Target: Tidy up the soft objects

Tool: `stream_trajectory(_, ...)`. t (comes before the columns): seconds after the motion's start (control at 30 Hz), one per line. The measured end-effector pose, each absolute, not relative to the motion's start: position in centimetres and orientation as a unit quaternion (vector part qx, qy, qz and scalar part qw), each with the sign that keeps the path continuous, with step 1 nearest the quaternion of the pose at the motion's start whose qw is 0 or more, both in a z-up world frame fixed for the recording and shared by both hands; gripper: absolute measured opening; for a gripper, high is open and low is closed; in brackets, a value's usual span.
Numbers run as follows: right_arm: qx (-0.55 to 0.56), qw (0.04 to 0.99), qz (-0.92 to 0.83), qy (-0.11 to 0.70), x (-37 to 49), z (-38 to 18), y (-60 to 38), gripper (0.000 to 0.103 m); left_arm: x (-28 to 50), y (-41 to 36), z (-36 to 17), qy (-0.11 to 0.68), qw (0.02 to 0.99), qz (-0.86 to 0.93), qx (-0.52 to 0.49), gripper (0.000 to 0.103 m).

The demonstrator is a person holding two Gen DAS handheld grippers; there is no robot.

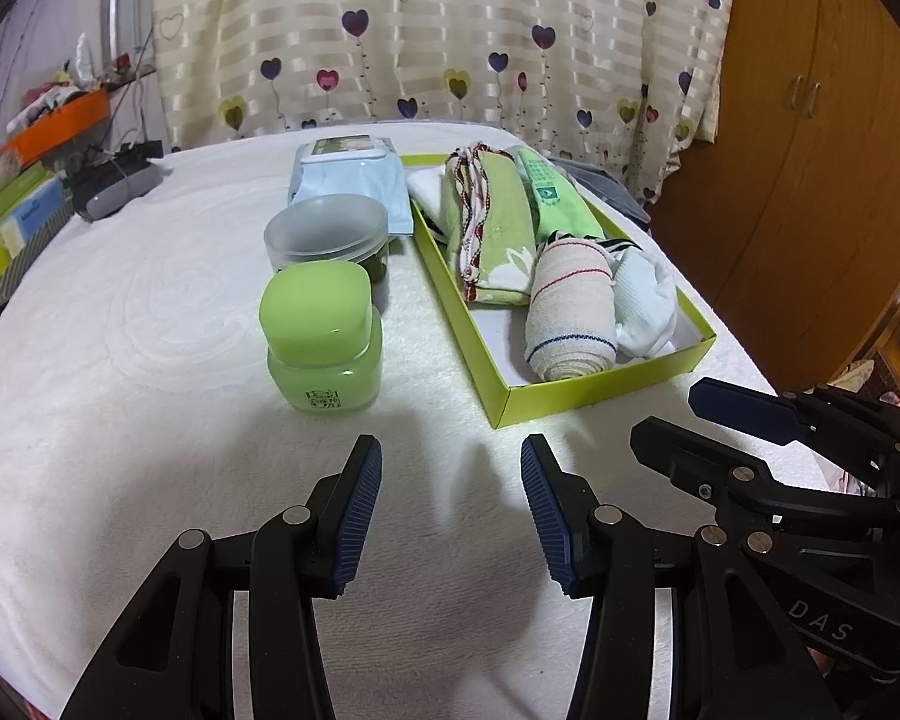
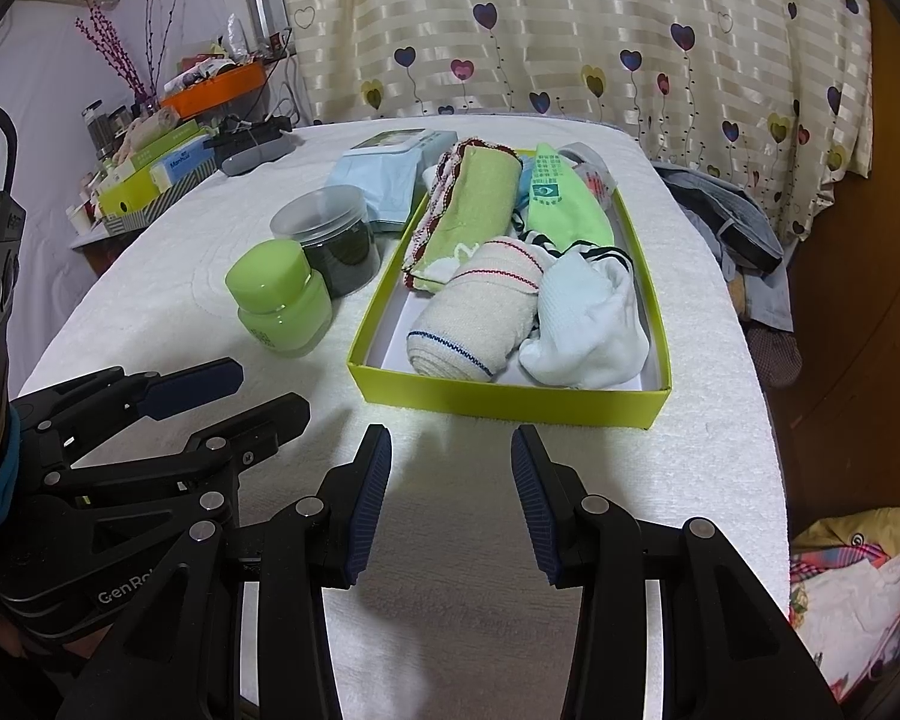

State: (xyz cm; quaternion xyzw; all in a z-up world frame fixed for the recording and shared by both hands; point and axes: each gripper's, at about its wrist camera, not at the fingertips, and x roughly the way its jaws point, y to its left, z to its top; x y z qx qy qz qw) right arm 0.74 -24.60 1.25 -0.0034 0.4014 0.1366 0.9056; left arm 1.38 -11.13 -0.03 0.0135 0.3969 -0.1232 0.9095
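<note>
Socks and cloths fill the green box [image 2: 510,405] on the white table [image 2: 180,300]: one rolled beige sock [image 2: 474,318], one white sock [image 2: 588,330], one green towel [image 2: 474,198]. Left of it stand two jars [image 2: 282,306] and one wipes pack [image 2: 384,180]. Both grippers, left [image 1: 451,510] and right [image 2: 450,498], hover near the box, jaws apart, empty.
</note>
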Motion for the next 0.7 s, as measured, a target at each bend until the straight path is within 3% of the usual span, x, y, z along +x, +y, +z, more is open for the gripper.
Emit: stream_trajectory(0.7, -0.002, 0.905, 0.138, 0.402, 0.7, 1.0, -24.4, 0.043, 1.5, -10.2, -0.3, 0.396, 0.911, -0.113, 0.023, 0.047)
